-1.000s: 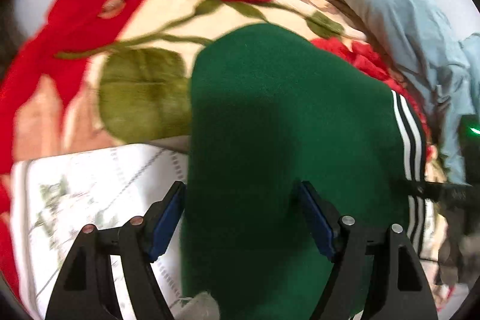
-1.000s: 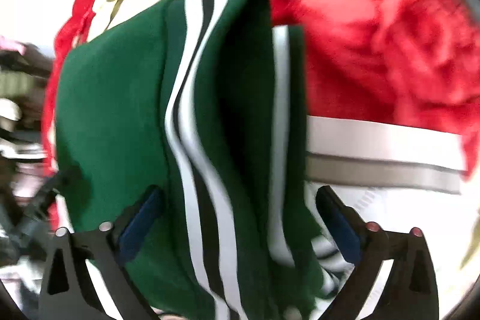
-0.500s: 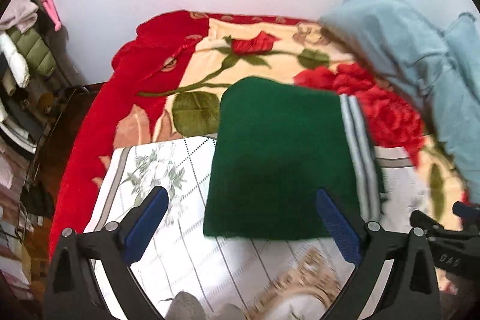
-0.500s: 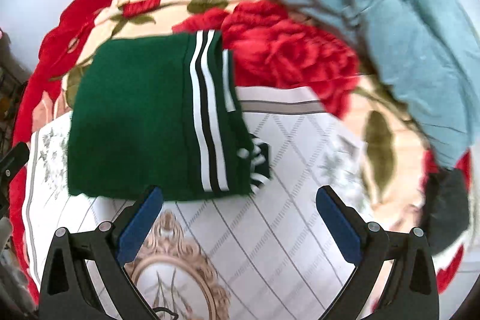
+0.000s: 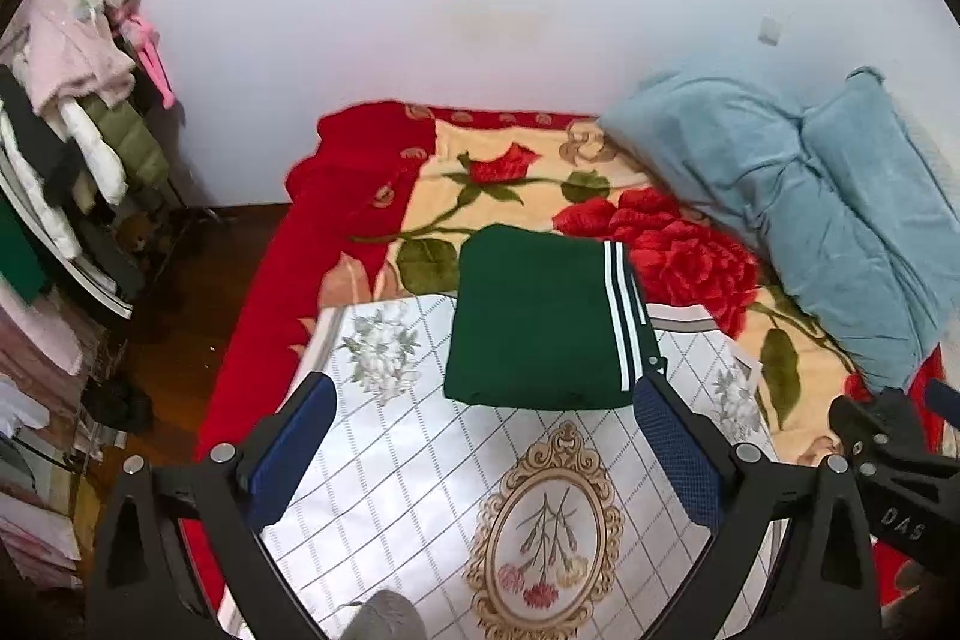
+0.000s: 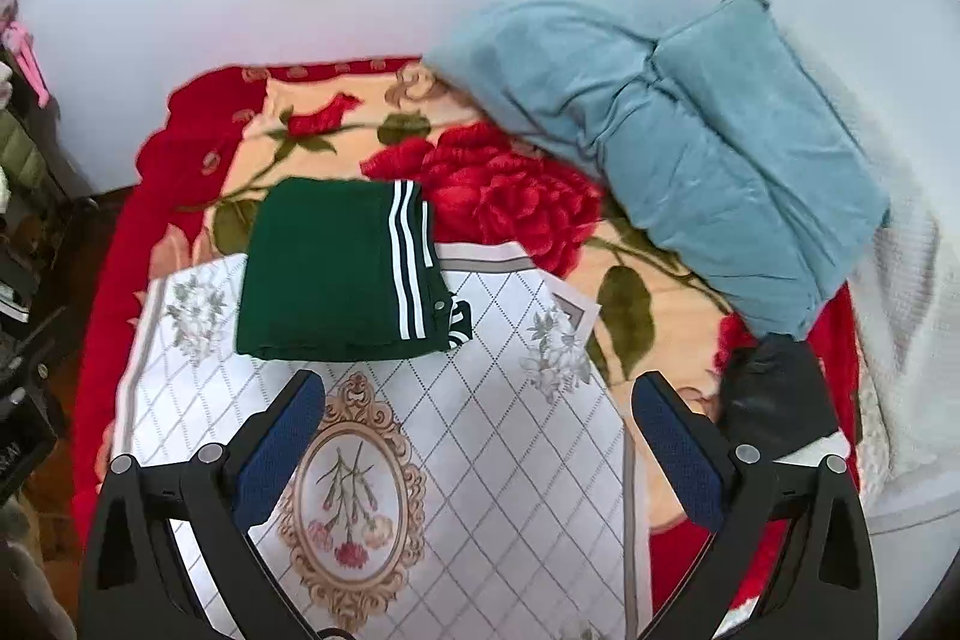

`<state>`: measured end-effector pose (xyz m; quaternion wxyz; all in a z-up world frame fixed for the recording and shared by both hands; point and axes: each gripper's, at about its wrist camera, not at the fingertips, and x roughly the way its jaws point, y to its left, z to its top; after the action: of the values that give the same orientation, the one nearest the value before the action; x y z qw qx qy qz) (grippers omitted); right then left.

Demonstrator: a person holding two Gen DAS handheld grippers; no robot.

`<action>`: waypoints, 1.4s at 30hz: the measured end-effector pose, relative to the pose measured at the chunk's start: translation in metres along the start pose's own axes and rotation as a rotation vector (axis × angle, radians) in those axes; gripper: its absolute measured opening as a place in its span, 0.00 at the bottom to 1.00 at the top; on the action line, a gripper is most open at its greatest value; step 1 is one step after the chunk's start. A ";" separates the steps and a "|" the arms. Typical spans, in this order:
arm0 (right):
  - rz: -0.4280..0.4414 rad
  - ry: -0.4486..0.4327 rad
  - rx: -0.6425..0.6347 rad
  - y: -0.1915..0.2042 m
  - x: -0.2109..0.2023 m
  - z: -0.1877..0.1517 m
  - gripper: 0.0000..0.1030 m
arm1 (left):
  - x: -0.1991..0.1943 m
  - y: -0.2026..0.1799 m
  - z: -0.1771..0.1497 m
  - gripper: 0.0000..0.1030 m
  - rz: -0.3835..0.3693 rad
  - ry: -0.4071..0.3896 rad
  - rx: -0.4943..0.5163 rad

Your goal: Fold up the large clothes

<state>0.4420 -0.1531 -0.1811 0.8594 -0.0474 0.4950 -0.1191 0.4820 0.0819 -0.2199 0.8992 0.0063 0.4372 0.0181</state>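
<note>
A dark green garment (image 5: 534, 322) with white side stripes lies folded into a flat rectangle on the bed, partly on a white patterned cloth (image 5: 432, 472). It also shows in the right wrist view (image 6: 336, 274), on the same cloth (image 6: 498, 460). My left gripper (image 5: 480, 448) is open and empty, held above and in front of the garment. My right gripper (image 6: 477, 448) is open and empty, well back from the garment. The right gripper's body shows at the left wrist view's right edge (image 5: 888, 460).
A red rose blanket (image 5: 360, 196) covers the bed. A folded light blue quilt (image 5: 810, 220) lies at the back right, against the wall. A dark garment (image 6: 774, 394) lies at the right. A clothes rack (image 5: 72, 130) stands left of the bed, over a wooden floor.
Both grippers have pulled up and back from the green garment, from right over it to well above the bed. The garment stays folded where it lay.
</note>
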 end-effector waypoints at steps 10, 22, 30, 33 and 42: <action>0.020 -0.122 -0.011 -0.024 -0.148 -0.021 1.00 | -0.115 0.009 -0.014 0.98 0.007 -0.042 -0.006; 0.045 -0.209 0.009 -0.048 -0.244 -0.036 1.00 | -0.194 0.007 -0.024 0.98 0.002 -0.119 -0.023; 0.058 -0.238 0.003 -0.052 -0.279 -0.048 1.00 | -0.214 0.011 -0.029 0.98 0.000 -0.151 -0.042; 0.064 -0.249 0.000 -0.052 -0.288 -0.053 1.00 | -0.220 0.009 -0.031 0.98 0.001 -0.162 -0.040; 0.080 -0.255 -0.001 -0.055 -0.300 -0.063 1.00 | -0.232 0.009 -0.036 0.98 0.004 -0.179 -0.038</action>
<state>0.2344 -0.1281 0.0495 0.9194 -0.0426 0.3832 -0.0773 0.3100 0.0823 -0.0598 0.9345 -0.0081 0.3547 0.0277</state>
